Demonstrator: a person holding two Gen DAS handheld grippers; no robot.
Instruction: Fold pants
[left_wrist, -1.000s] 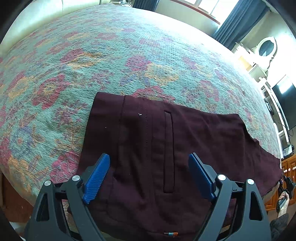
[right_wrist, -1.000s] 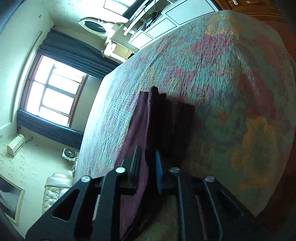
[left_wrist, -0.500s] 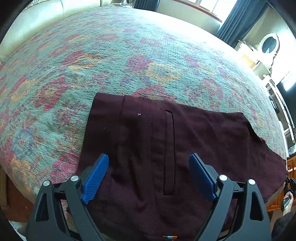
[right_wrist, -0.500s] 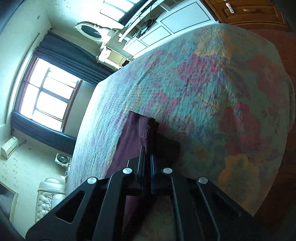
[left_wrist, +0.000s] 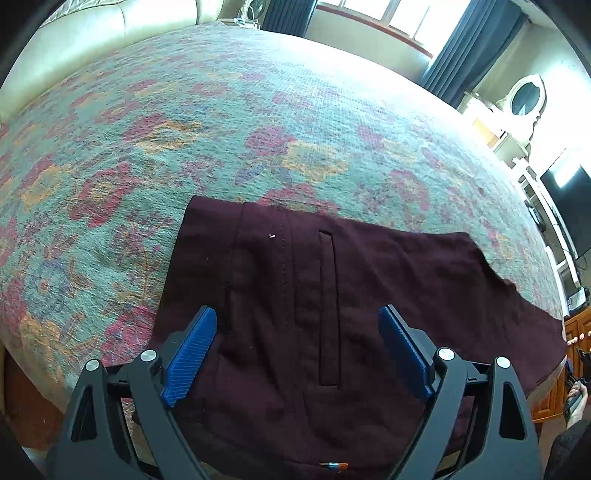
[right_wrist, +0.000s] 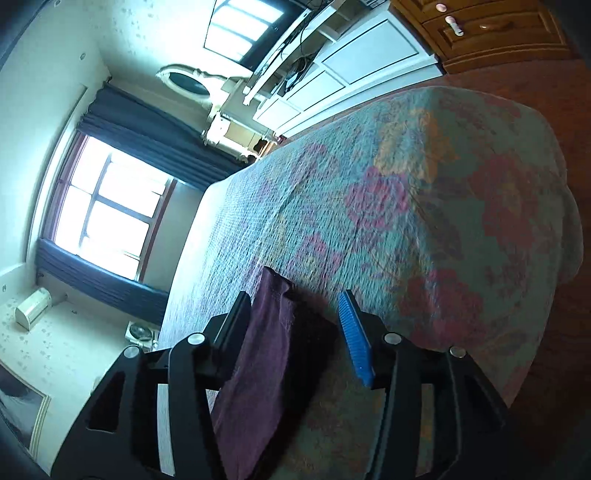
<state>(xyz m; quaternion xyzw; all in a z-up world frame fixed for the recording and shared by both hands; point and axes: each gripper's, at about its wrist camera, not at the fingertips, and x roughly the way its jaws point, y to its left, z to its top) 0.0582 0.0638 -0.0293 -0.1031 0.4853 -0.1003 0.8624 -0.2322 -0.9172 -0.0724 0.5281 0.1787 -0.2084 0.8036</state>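
Left gripper (left_wrist: 297, 350): blue-padded jaws spread wide, hovering over waistband end of dark maroon woven pants (left_wrist: 332, 295), clamping nothing, probably poised for a pinch. Right gripper (right_wrist: 295, 332): jaws parted, loose maroon leg-end cloth between them, not clamped; whether cloth touches either pad, cannot tell. Pants: flat along near edge of bed, welt pocket up, likely laid lengthwise ready for folding end to end. Floral quilted bedspread (left_wrist: 258, 129) beneath. Dark curtains (left_wrist: 476, 40) beyond.

Maroon pants (left_wrist: 369, 295), teal floral bedspread (left_wrist: 258, 110)
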